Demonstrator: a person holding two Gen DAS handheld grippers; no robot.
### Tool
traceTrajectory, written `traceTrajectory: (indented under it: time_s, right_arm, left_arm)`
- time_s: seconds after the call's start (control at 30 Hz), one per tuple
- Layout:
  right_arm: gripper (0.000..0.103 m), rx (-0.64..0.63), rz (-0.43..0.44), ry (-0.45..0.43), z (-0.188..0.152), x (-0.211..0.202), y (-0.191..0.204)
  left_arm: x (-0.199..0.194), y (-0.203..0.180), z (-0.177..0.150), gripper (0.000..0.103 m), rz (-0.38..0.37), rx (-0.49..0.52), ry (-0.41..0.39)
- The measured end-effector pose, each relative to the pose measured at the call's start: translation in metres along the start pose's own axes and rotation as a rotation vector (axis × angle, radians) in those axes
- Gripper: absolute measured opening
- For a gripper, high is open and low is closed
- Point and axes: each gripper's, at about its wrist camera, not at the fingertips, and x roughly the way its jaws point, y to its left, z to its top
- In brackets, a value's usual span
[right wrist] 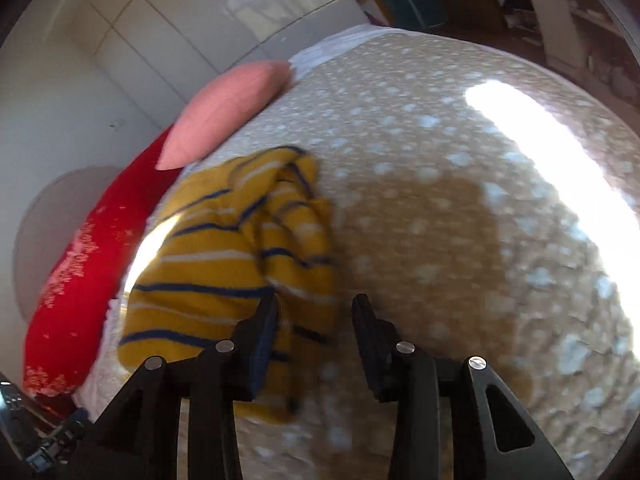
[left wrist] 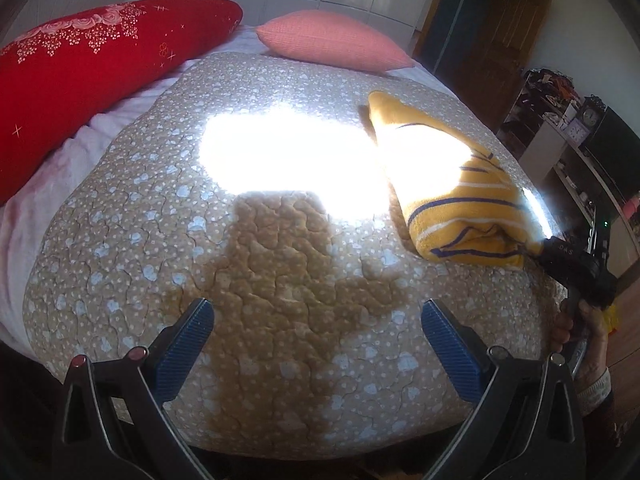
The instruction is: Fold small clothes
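Garments: one folded yellow striped garment (left wrist: 460, 200), its near edge between right claw (right wrist: 315, 320) tips.
Pillows: two, beyond both claws.
Left claw (left wrist: 318, 320): spread, empty.
Right claw: parted, not pinching.

Sun glare blows out bed (left wrist: 280, 240) centre and part of yellow garment (left wrist: 460, 200); right wrist view motion-blurred.

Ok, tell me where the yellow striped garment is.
The yellow striped garment lies folded on the quilt, right side in the left wrist view, below the pink pillow; the right tongs sit at its near edge.
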Motion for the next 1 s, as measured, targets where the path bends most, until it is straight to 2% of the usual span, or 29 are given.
traceTrajectory:
  time_s: [0.03, 0.1, 0.17, 0.27, 0.3, 0.33, 0.37, 0.43, 0.5, 0.53, 0.57, 0.6, 0.63, 0.7, 0.73, 0.77, 0.8, 0.83, 0.87, 0.93, 1.0]
  right_arm:
    - [0.016, 0.0, -0.01, -0.002, -0.001, -0.003, -0.004]
    - [0.018, -0.004, -0.04, -0.046, 0.002, -0.019, -0.005]
    - [0.022, -0.025, -0.058, -0.147, 0.01, -0.04, 0.006]
    - [0.022, -0.043, 0.044, -0.233, 0.024, -0.057, 0.031]
    - [0.029, -0.059, 0.081, -0.233, 0.03, -0.056, 0.04]
    - [0.042, -0.076, 0.109, -0.221, 0.034, -0.049, 0.05]
    - [0.049, -0.085, 0.122, -0.207, 0.039, -0.04, 0.059]
    - [0.067, -0.093, 0.094, -0.192, 0.048, -0.017, 0.071]
    - [0.079, -0.101, 0.038, -0.129, 0.058, 0.016, 0.076]
    - [0.078, -0.11, 0.028, -0.081, 0.062, 0.033, 0.077]
    - [0.071, -0.135, 0.053, -0.029, 0.063, 0.049, 0.077]
    - [0.041, -0.171, 0.076, 0.003, 0.066, 0.061, 0.076]
    - [0.034, -0.185, 0.062, -0.011, 0.07, 0.066, 0.073]
    - [0.033, -0.125, 0.044, -0.049, 0.083, 0.069, 0.056]
    - [0.034, -0.074, 0.009, -0.068, 0.09, 0.069, 0.044]
    - [0.042, -0.018, -0.004, -0.083, 0.094, 0.068, 0.03]
    - [0.057, 0.038, -0.034, -0.102, 0.094, 0.064, 0.017]
    - [0.056, 0.08, -0.104, -0.125, 0.092, 0.057, 0.007]
    - [0.056, 0.1, -0.127, -0.146, 0.088, 0.048, 0.0]
    - [0.056, 0.091, -0.074, -0.189, 0.077, 0.025, -0.004]
    - [0.056, 0.003, -0.09, -0.255, 0.064, -0.001, 0.01]
  left_arm:
    - [0.003, 0.0, -0.001, 0.103, -0.001, -0.011, 0.008]
    - [0.007, -0.001, -0.003, 0.103, -0.01, -0.024, 0.019]
    - [0.009, -0.007, -0.005, 0.103, -0.014, -0.014, 0.023]
    - [0.011, -0.02, -0.006, 0.103, -0.01, 0.021, 0.025]
    - [0.01, -0.024, -0.007, 0.103, -0.012, 0.031, 0.023]
    - [0.009, -0.029, -0.007, 0.103, -0.014, 0.041, 0.019]
    - [0.007, -0.033, -0.007, 0.103, -0.015, 0.051, 0.014]
    - [0.004, -0.04, -0.007, 0.103, -0.014, 0.073, 0.002]
    - [0.002, -0.046, -0.007, 0.103, -0.012, 0.09, -0.003]
    - [0.002, -0.048, -0.007, 0.103, -0.01, 0.097, -0.003]
    - [0.001, -0.049, -0.007, 0.103, -0.005, 0.102, -0.002]
    - [0.001, -0.049, -0.007, 0.103, 0.001, 0.105, -0.001]
    - [0.001, -0.049, -0.007, 0.103, 0.005, 0.106, -0.001]
    - [0.002, -0.046, -0.007, 0.103, 0.014, 0.099, 0.002]
    - [0.004, -0.044, -0.007, 0.103, 0.019, 0.091, 0.007]
    - [0.005, -0.042, -0.007, 0.103, 0.02, 0.083, 0.012]
    - [0.007, -0.041, -0.007, 0.103, 0.018, 0.073, 0.016]
    - [0.009, -0.04, -0.007, 0.103, 0.015, 0.066, 0.017]
    - [0.01, -0.04, -0.007, 0.103, 0.015, 0.063, 0.017]
    - [0.015, -0.042, -0.007, 0.103, 0.019, 0.071, 0.017]
    - [0.018, -0.047, -0.008, 0.103, 0.03, 0.083, 0.008]
